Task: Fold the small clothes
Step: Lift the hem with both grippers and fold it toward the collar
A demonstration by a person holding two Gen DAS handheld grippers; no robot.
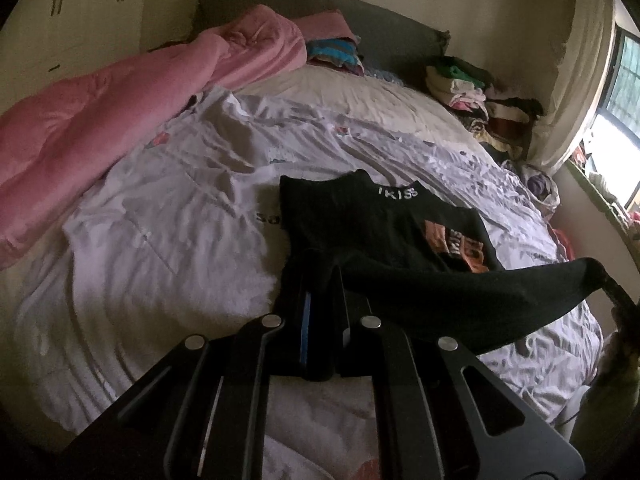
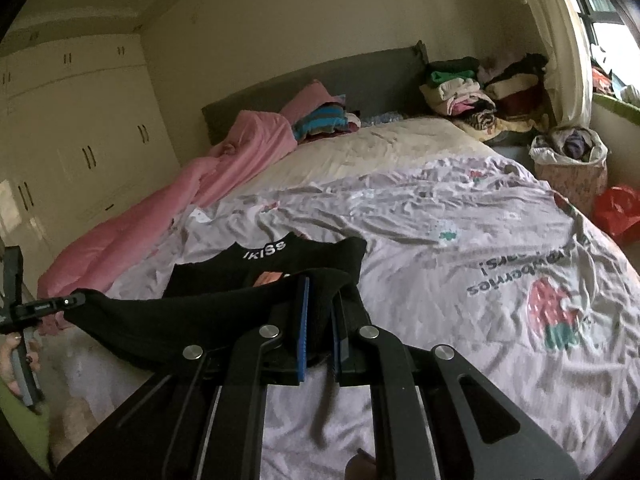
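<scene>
A small black top (image 1: 360,216) with a white "IKISS" collar and an orange print lies on the pale printed bedsheet (image 1: 168,216). Its near hem is lifted off the bed and stretched between both grippers. My left gripper (image 1: 324,272) is shut on the hem's left corner. The right gripper (image 1: 618,296) shows at the right edge of the left wrist view, pinching the other corner. In the right wrist view, my right gripper (image 2: 322,292) is shut on black top (image 2: 272,268) fabric bunched between its blue pads. The left gripper (image 2: 60,304) holds the far corner there.
A pink quilt (image 1: 100,120) runs along the bed's left side. Folded clothes (image 1: 460,80) are piled by the grey headboard (image 1: 320,12). A lined basket (image 2: 568,168) and a red bag (image 2: 616,208) stand beside the bed. A wardrobe (image 2: 72,140) fills the left wall. A person's hand (image 2: 16,356) grips the left tool.
</scene>
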